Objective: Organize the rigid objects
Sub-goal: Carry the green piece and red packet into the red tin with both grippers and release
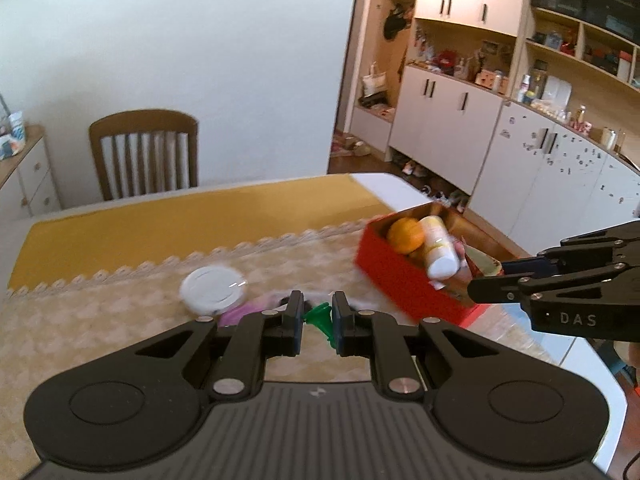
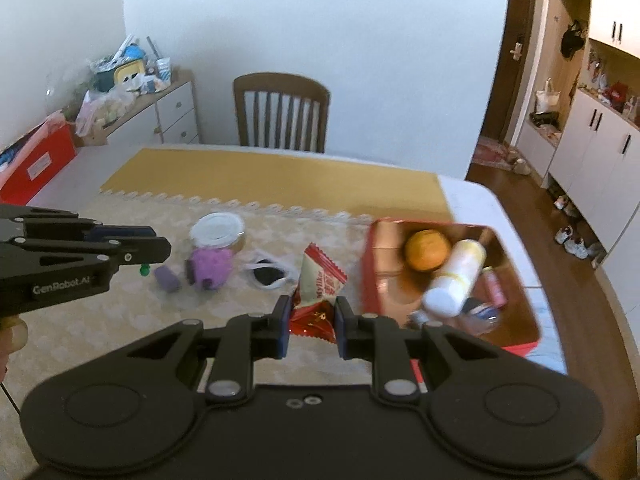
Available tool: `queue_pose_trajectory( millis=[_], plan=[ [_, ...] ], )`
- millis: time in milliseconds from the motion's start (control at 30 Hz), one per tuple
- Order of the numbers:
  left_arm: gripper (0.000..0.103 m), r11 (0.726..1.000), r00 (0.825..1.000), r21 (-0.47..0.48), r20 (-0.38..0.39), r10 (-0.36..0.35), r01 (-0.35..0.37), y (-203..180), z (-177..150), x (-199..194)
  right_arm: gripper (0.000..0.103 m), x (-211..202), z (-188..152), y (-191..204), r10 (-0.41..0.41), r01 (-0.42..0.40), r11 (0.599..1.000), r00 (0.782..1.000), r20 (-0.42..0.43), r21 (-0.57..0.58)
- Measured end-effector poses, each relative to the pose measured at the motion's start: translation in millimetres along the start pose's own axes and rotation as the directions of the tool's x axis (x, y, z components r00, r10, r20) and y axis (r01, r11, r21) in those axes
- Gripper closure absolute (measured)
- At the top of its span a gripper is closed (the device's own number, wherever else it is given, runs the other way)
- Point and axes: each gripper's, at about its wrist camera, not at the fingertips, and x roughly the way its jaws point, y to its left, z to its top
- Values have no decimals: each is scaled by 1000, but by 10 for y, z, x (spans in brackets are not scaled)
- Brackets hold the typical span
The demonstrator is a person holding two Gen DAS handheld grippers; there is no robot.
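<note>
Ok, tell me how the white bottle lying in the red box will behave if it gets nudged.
The white bottle lies on its side, propped against the orange, so it would probably roll or slide. Its smooth cylindrical body looks slippery. It seems rigid plastic, unlikely to crush; its weight cannot be judged.

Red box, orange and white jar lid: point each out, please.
Red box point(image 2: 370, 264): right wrist view, its left wall.
Orange point(image 2: 426, 250): right wrist view, middle of the fruit.
White jar lid point(image 2: 217, 227): right wrist view, top face.

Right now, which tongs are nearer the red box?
Right. The right tongs, shut on a red snack packet, sit just beside the red box. The left tongs, holding a small green piece, are farther off, near the white lid.
</note>
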Motion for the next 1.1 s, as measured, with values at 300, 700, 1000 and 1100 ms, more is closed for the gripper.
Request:
queue_pose_trajectory(
  millis=[300, 700, 1000, 1100],
  plan=[
    [88, 997, 999, 69, -18, -45, 46, -692, 218, 306, 82, -28, -98, -671, -41, 40, 999, 999, 3, 27],
    [88, 995, 996, 82, -67, -54, 59, -1343, 381, 900, 82, 204, -164, -1397, -38, 39, 998, 999, -35, 38],
    [88, 995, 989, 99, -150, 11, 4, -1517, 489, 1521, 82, 472, -201, -1648, -10, 11, 1000, 997, -79, 11],
    [88, 994, 983, 110, -182, 38, -18, -1544, 501, 1701, 82, 590, -184, -1663, -4, 3, 1000, 996, -93, -6]
  ],
)
